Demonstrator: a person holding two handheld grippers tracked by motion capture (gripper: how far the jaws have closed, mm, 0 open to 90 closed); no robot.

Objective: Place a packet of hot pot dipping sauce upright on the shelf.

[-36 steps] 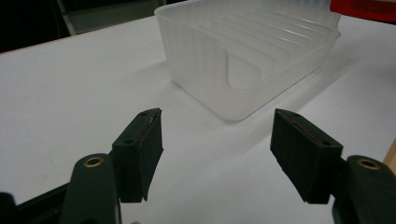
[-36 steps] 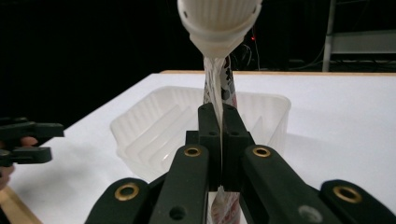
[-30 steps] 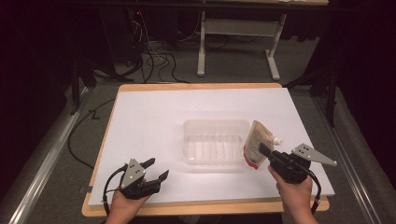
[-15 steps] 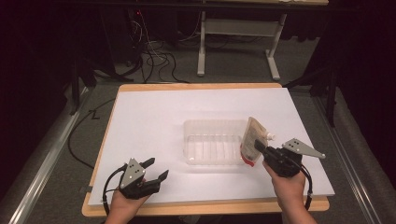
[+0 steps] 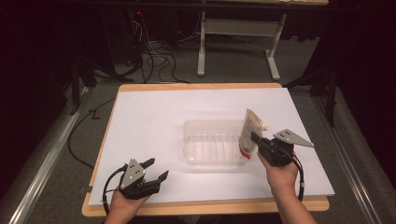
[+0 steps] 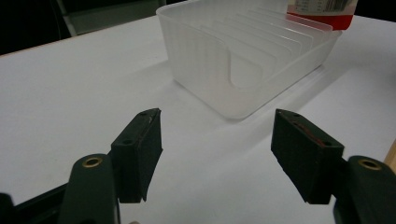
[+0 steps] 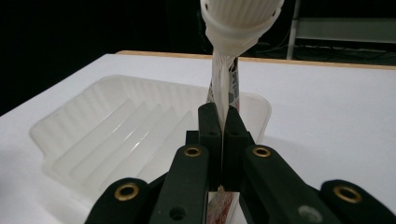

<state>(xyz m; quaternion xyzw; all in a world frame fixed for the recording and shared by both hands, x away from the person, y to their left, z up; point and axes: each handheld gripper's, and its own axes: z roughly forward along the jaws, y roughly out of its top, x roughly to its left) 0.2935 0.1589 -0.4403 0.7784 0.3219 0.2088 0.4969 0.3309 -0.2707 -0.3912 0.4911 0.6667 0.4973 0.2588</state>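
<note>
Two black grippers: right gripper [image 5: 253, 138] clamped on flat, glossy spouted pouch [image 5: 249, 133] — upright over ribbed translucent plastic tray [image 5: 210, 144], right end; left gripper [image 5: 156, 169] agape on smooth white table [image 5: 149, 116], near tray.

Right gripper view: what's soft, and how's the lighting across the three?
Right gripper view: the pouch's white cap at the top edge is blurred, the right tool shut on the pouch is sharper, background black. Left gripper view: open left tool slightly soft, clear tray sharper. High view: white table bright and even, surroundings dark.
</note>
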